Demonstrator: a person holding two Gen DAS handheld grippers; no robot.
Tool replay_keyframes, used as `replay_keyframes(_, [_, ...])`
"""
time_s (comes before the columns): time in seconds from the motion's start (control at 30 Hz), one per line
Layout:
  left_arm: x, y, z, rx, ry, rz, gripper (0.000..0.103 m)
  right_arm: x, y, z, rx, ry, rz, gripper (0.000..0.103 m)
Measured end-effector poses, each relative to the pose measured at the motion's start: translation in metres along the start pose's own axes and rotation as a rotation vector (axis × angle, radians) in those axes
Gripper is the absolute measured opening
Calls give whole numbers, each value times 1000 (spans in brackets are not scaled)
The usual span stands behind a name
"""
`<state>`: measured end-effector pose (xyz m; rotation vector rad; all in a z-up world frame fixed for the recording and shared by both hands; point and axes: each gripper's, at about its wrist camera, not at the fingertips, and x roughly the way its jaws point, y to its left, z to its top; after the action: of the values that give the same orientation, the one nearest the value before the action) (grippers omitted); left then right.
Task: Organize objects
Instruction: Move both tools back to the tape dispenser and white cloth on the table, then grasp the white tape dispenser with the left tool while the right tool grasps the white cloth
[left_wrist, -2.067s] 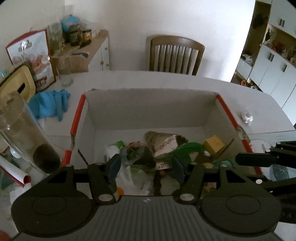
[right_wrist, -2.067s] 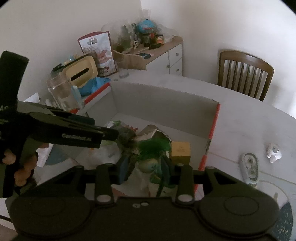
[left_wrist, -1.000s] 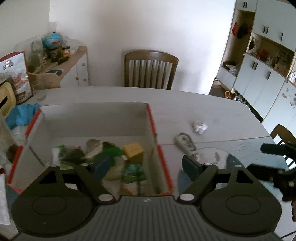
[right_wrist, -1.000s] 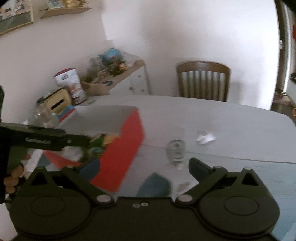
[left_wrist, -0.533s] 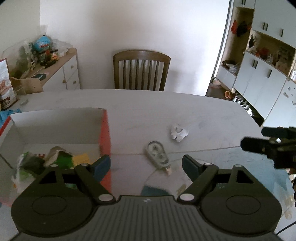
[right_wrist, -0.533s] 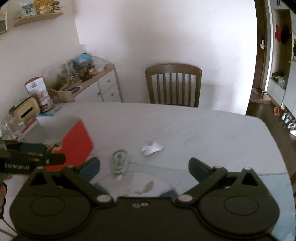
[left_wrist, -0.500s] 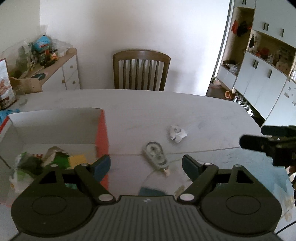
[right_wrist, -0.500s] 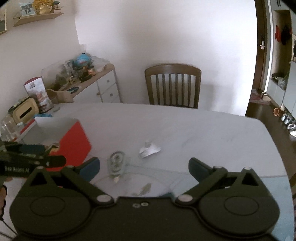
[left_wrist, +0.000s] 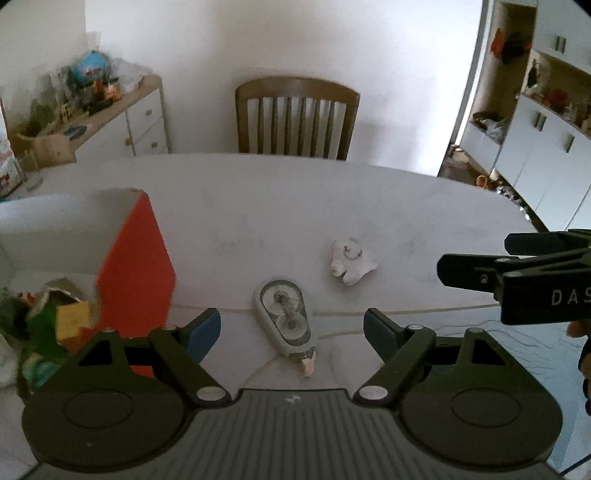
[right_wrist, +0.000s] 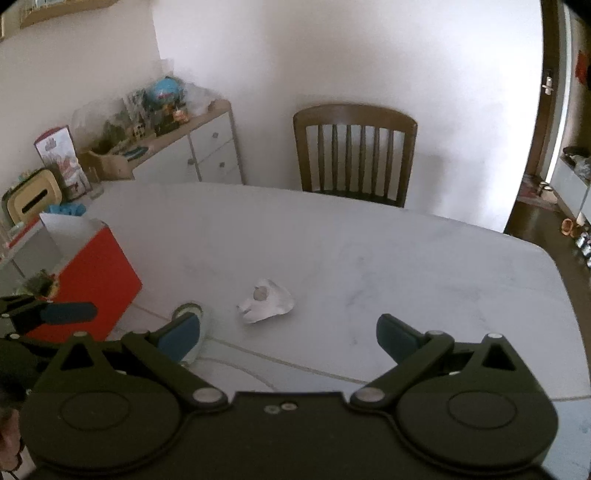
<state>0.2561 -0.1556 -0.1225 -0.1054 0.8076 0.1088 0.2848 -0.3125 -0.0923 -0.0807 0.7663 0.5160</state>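
On the white table, from left: red-sided box of clutter; tape dispenser between spread, empty left gripper fingers; white crumpled scrap; right gripper, fingers spread, empty.

Both views are dim and greyish, lit by soft daylight from the right, where the doorway glows brightest. The far wall is washed out pale. The table shows a dull sheen, with no hard shadows. Fisheye bending curves the cupboards and darkens the corners. The box at left is smeared, and the sideboard clutter is soft.
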Motion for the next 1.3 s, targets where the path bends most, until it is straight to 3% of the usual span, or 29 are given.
replay_keyframes(0.5, [65, -6, -4, -2, 60, 83, 85, 83, -3, 7, -50, 81, 35, 100])
replay_keyframes(0.9, [80, -3, -10, -23, 43, 78, 84, 122, 7, 7, -111, 115, 79, 84])
replay_keyframes(1.13, [76, -12, -11, 12, 23, 84, 58, 127, 15, 5, -171, 110, 89, 71])
replay_keyframes(1.3, [76, -11, -8, 10, 28, 82, 53, 127, 19, 6, -187, 105, 95, 57])
